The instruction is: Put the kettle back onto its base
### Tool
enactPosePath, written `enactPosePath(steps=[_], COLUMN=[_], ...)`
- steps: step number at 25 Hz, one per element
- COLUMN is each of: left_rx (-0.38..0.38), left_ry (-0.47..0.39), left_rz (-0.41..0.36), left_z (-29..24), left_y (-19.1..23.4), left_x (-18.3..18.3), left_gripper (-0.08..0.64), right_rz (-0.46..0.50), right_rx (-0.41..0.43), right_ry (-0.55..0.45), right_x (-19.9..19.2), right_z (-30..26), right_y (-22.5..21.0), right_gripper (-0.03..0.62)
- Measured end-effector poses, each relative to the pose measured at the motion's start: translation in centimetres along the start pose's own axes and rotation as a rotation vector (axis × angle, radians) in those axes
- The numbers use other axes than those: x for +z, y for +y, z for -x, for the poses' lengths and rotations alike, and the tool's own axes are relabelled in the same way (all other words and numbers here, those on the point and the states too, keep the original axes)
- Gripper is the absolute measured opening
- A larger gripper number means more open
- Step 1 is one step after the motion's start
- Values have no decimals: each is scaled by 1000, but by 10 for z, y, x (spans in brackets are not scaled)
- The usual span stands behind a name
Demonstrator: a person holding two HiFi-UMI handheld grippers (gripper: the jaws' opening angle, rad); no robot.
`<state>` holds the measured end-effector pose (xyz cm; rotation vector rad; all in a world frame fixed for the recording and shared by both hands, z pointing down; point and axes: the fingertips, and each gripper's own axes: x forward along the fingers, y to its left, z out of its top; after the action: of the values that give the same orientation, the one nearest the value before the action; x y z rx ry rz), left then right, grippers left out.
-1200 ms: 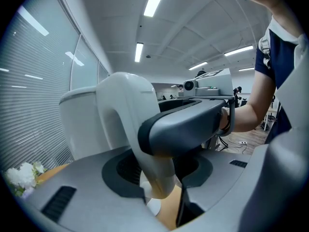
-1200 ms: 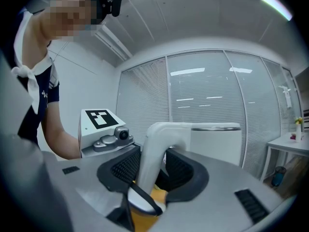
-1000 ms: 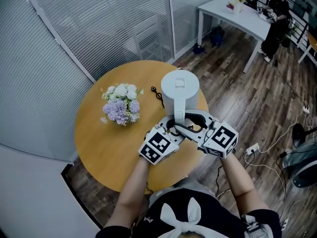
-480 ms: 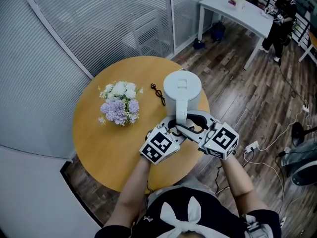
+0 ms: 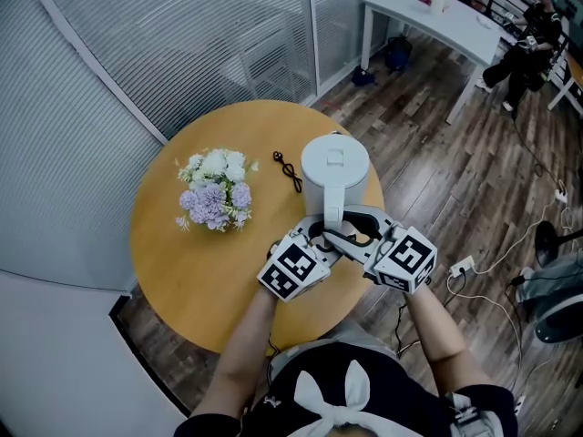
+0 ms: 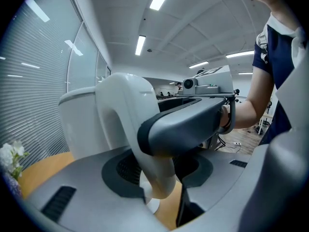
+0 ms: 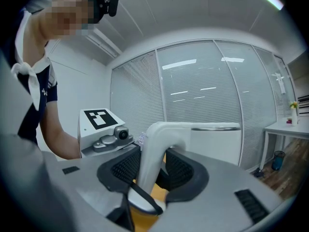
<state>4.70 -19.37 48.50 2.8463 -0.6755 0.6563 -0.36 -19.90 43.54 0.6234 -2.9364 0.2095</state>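
Both tongs are clamped on the kettle (image 5: 334,167) by its handle (image 7: 153,151). The left tongs (image 5: 317,235) come in from the near left and the right tongs (image 5: 357,228) from the near right, and each gripper view shows the handle filling the gap between that pair's pads. The kettle is upright at the right side of the round counter (image 5: 182,262), close to its near-right edge and well apart from the flowers (image 5: 214,194) on the left.

The base is hidden under the body in the head view. A pale disc (image 6: 151,204) below the handle may be part of it, but I cannot tell.

To finish well, I would keep both grips even so the body does not tip. I would lower it straight down, centred, with no twisting on the handle, and feel for it seating flat. Only then loosen the tongs, one pair at a time, drawing back toward the near edge.
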Motion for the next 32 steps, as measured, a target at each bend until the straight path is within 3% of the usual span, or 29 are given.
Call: enactPosePath(steps=[32], left_rx=[-27], left_ry=[72], left_rz=[66], left_z=[-16], left_y=[-3], left_x=[-42], left_gripper=[176], right_rz=[-97], right_rx=[-13], right_ry=[76], right_x=[-45], right_z=[-7], right_y=[-4], right_gripper=[170])
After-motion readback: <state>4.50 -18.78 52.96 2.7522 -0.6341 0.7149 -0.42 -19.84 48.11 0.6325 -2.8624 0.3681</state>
